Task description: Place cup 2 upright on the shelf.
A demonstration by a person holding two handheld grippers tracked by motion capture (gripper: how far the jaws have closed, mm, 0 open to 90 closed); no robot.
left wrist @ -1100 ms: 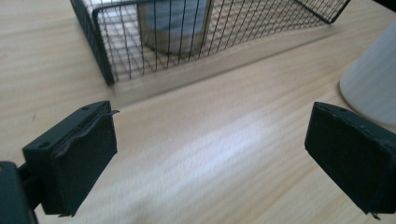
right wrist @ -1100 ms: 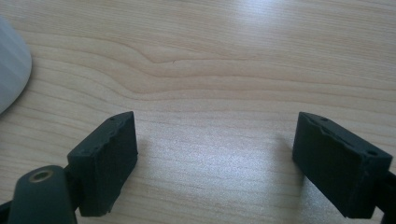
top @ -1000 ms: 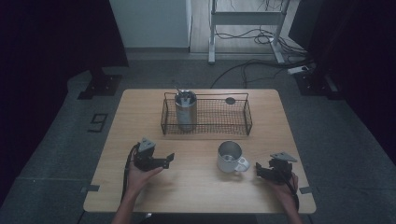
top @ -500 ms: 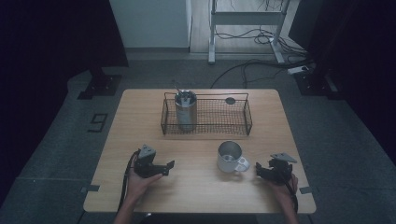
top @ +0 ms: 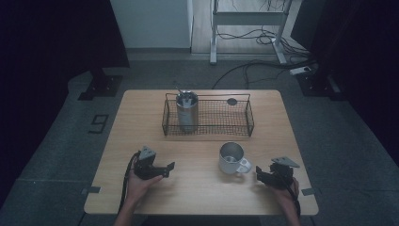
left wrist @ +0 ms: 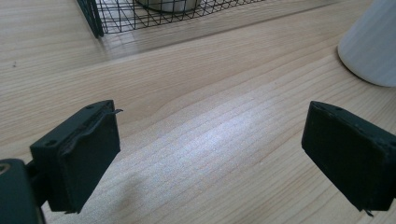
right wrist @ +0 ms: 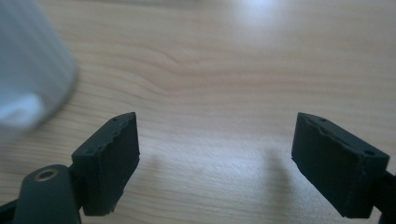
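A light wooden rectangular table [top: 141,113] stands on a dark grey speckled floor [top: 75,155]. On the floor at the table's left lies a black numeral 9 marker [top: 99,123]. Behind the table rises a pale wall panel [top: 150,23], with black curtains [top: 56,37] at both sides. A metal-legged frame [top: 249,19] stands at the back, and black cables [top: 244,68] trail across the floor near a white power strip [top: 301,71].

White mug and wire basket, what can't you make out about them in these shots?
- White mug: blurred and cut off by the right gripper view's left edge; handle indistinct.
- Steel cup: contents too small in the high view.
- Wire basket: cut off by the left gripper view's top edge.
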